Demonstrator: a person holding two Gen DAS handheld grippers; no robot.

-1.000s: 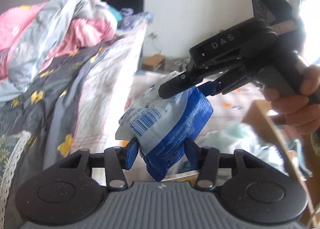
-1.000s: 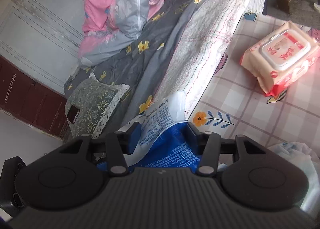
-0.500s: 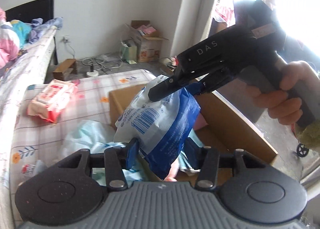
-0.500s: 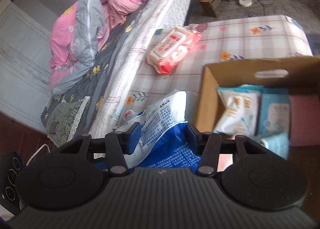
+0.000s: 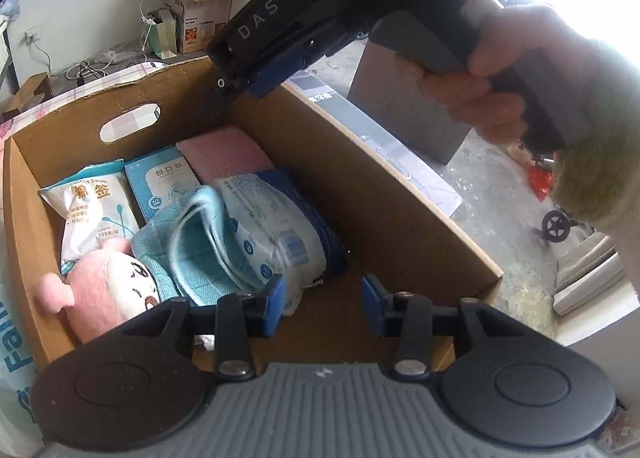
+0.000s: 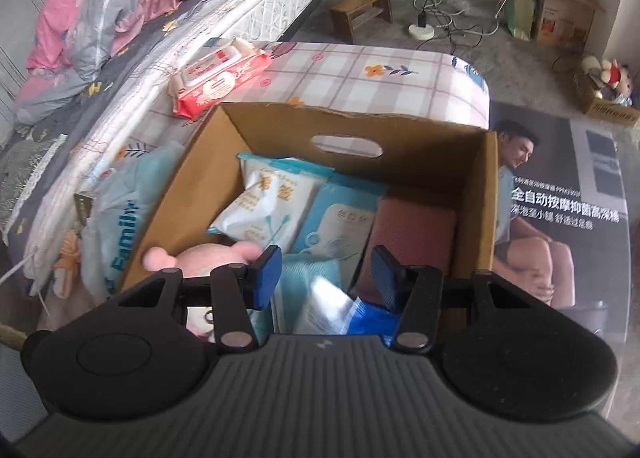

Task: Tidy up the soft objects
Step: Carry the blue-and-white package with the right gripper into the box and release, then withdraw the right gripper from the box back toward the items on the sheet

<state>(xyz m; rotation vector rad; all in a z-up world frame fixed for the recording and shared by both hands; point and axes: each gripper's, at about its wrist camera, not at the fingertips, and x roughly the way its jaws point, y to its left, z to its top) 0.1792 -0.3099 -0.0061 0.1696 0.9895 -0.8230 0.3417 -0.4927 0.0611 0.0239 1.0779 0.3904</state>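
Over the box (image 5: 400, 194) both grippers sat with jaws apart, holding nothing — left gripper (image 5: 323, 304) low centre of its frame, right gripper (image 6: 326, 272) the same in its view. The blue-white pack (image 5: 276, 230) lay inside, mid-frame, against the blue cloth (image 5: 192, 242). Its long axis ran from upper left to lower right, barcode end toward the lower right. I'd back both straight up and out — not snagging the cloth.

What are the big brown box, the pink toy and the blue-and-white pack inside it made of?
The box looks like plain matte cardboard: brown, with a ragged cut rim and a punched handle slot. The pink toy seems to be plush fabric, fuzzy, with a stitched face. The blue-and-white pack is probably thin plastic film: glossy, wrinkled and printed.
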